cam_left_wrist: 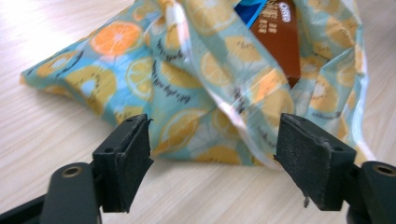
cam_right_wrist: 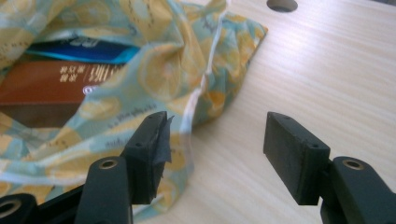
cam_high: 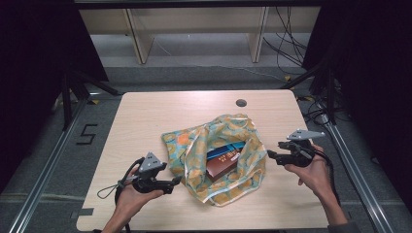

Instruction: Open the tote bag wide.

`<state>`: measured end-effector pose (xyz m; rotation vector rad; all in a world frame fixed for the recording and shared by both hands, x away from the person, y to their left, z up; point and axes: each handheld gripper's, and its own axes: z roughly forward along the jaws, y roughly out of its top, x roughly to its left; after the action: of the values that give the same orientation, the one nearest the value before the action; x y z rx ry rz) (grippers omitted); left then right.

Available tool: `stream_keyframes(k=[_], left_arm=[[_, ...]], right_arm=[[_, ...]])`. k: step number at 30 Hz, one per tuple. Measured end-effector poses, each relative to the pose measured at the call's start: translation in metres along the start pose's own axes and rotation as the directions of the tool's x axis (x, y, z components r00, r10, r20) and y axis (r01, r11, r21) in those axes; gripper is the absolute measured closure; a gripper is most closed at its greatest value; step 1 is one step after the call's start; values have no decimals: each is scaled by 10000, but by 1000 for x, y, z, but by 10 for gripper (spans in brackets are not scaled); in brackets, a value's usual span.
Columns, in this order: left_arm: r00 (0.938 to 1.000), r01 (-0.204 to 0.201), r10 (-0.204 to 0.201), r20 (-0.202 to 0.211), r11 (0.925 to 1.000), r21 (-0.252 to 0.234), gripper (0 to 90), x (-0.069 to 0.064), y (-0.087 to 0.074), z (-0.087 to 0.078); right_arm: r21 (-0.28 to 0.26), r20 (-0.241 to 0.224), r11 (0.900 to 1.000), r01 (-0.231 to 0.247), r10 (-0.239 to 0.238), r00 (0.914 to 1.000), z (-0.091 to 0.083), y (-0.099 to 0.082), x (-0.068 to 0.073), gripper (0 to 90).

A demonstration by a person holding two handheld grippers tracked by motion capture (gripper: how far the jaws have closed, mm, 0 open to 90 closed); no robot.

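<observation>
A pale wooden tabletop (cam_high: 145, 121) carries a fruit-print cloth bag (cam_high: 243, 179) near its middle, mouth gaping upward. Inside lie a brown box (cam_high: 222, 166) and, just beyond it, a blue box (cam_high: 224, 151). The left gripper (cam_high: 174, 184) sits at the bag's near-left edge, jaws spread; the right gripper (cam_high: 270, 154) faces its right side, jaws spread, gripping nothing
</observation>
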<state>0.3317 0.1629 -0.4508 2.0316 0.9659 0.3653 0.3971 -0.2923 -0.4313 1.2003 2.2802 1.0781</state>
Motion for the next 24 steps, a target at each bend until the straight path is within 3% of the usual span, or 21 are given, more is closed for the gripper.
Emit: stream_keyframes(k=[2, 4, 6, 7, 11, 12, 13, 15, 17, 20, 21, 22, 23, 24], left_arm=[[9999, 110, -111, 55, 9999, 87, 239, 1, -4, -3], [9994, 334, -336, -75, 9993, -172, 223, 2, -11, -6], [9998, 142, -142, -119, 9999, -7, 219, 4, -13, -8], [9989, 419, -420, -206, 9991, -31, 218, 4, -16, -10], [9989, 291, -287, -358, 9995, 113, 206, 6, -25, -13], [9974, 598, -600, -411, 9982, -60, 198, 5, -28, -12], [9979, 458, -452, -471, 9989, 117, 190, 6, -30, -14], [9973, 561, -556, -470, 9984, 108, 185, 6, -33, -13], [9964, 686, -681, -496, 9976, 77, 165, 6, -39, -13], [9968, 718, -715, -347, 9974, 89, 164, 7, -42, -12], [9948, 932, -935, -406, 9956, -101, 163, 7, -47, -12], [9948, 932, -935, -406, 9956, -101, 162, 7, -47, -12], [9964, 726, -719, -440, 9972, 160, 162, 10, -51, -15], [9958, 782, -777, -475, 9969, 94, 161, 10, -52, -14]], right_arm=[[50, -144, 10000, -61, 62, 9999, -2, -3, 0, 410], [49, -69, 9999, -138, 139, 9999, -7, -11, 0, 406], [17, 37, 9998, -212, 212, 9998, -10, -19, 0, 403], [77, 19, 9996, -278, 278, 9996, -11, -22, 1, 402], [284, 172, 9992, -284, 279, 9995, -15, -34, 5, 401], [353, 160, 9980, -525, 520, 9985, -16, -37, 9, 400], [316, -131, 9991, -274, 278, 9995, -15, -39, 7, 399], [355, -47, 9993, -69, 70, 10000, -15, -42, 8, 399], [514, 55, 9980, -359, 357, 9993, -16, -47, 16, 398], [444, -47, 9989, 126, -124, 9999, -14, -53, 16, 387], [634, -57, 9973, -358, 362, 9993, -16, -55, 20, 386], [634, -57, 9973, -358, 362, 9993, -16, -55, 20, 386], [599, -102, 9977, -309, 315, 9995, -17, -58, 21, 385], [358, -260, 9994, 1, 8, 9997, -16, -60, 19, 385]])
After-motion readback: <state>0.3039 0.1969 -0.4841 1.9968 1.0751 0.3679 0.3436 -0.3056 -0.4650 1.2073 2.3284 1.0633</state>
